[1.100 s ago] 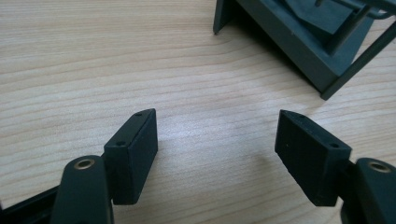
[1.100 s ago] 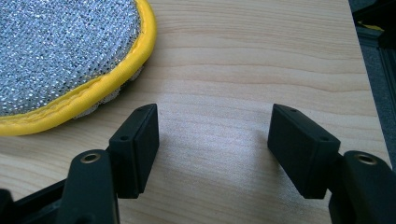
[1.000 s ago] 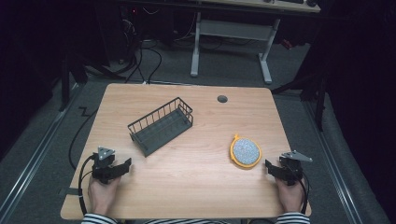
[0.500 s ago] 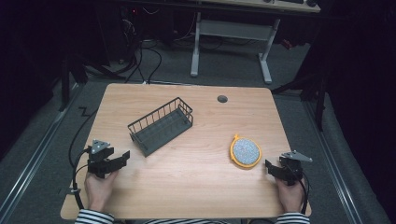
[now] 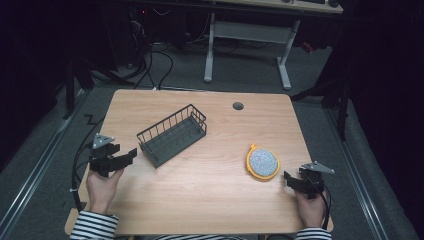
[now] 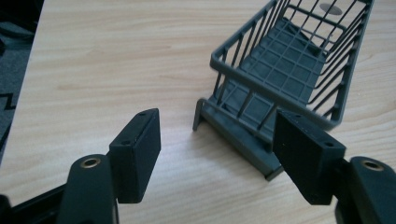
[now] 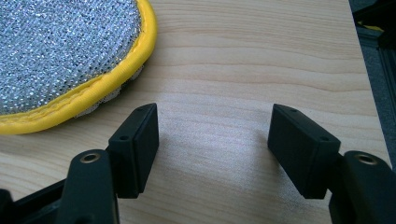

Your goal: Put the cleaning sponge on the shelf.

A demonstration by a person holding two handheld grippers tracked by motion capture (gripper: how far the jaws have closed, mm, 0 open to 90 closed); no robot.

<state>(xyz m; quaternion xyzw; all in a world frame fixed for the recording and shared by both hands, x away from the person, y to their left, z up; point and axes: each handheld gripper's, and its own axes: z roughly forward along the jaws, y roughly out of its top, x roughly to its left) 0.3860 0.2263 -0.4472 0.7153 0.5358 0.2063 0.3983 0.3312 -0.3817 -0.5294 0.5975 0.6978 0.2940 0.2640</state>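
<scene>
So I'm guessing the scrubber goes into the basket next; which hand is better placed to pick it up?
Probably the right. The right gripper sits open just beside the yellow-rimmed scrubber, while the left gripper faces the wire basket across the table.

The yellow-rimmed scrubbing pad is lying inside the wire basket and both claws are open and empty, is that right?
Not quite. In the high view the scrubbing pad lies on the bare table, apart from the wire basket. The left claw and right claw are indeed open and empty.
</scene>
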